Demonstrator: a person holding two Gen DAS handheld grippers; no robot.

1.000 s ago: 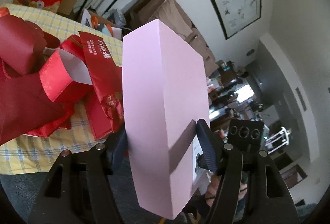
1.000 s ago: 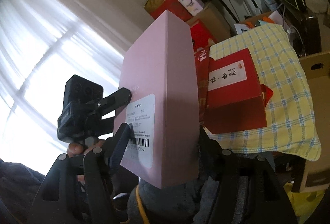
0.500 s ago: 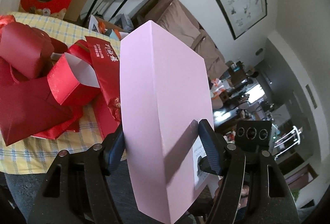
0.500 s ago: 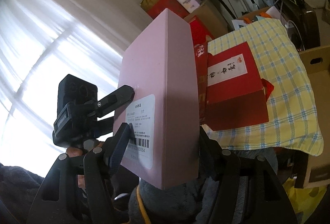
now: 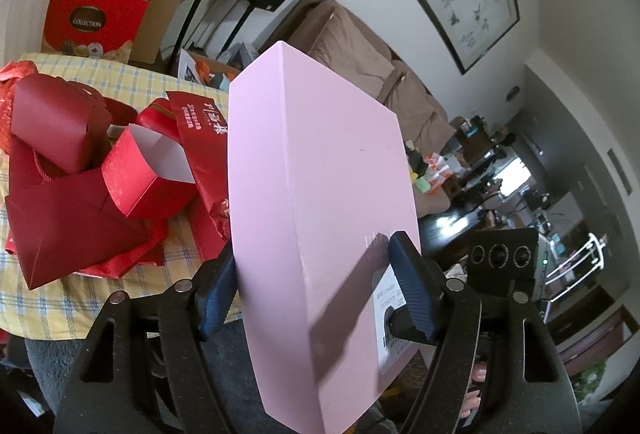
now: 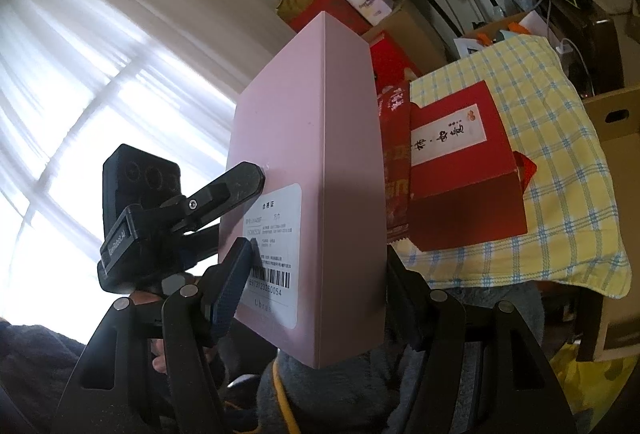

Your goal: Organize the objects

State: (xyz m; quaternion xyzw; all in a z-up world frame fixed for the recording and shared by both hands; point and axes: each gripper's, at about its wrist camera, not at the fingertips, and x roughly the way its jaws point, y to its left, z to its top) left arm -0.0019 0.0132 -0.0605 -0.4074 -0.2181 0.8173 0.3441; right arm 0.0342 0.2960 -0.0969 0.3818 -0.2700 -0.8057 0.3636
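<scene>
- Your left gripper sits at the bottom centre of the left wrist view with the pink box between its fingers; the jaws are opening, and the right pad still lies against the labelled face.
- Your right gripper grips the same pink box across its narrow sides at the bottom centre of the right wrist view, its left pad pressed on the white barcode label.
- The box is held in the air, upright and slightly tilted, in front of the surface, not resting on it.
- In the right wrist view, the near edge of the yellow checked cloth hangs over the surface at centre right; bare cloth lies open on the right and far side.
- A red box with a white label lies flat on the cloth, just right of the pink box.
- In the left wrist view, the left of the frame is crowded with red paper bags, creased and lying over one another, one open-topped with a white inside.
- The pink box is smooth matte card with sharp, straight edges.
- A cardboard carton stands beside the surface at the right edge of the frame.
</scene>
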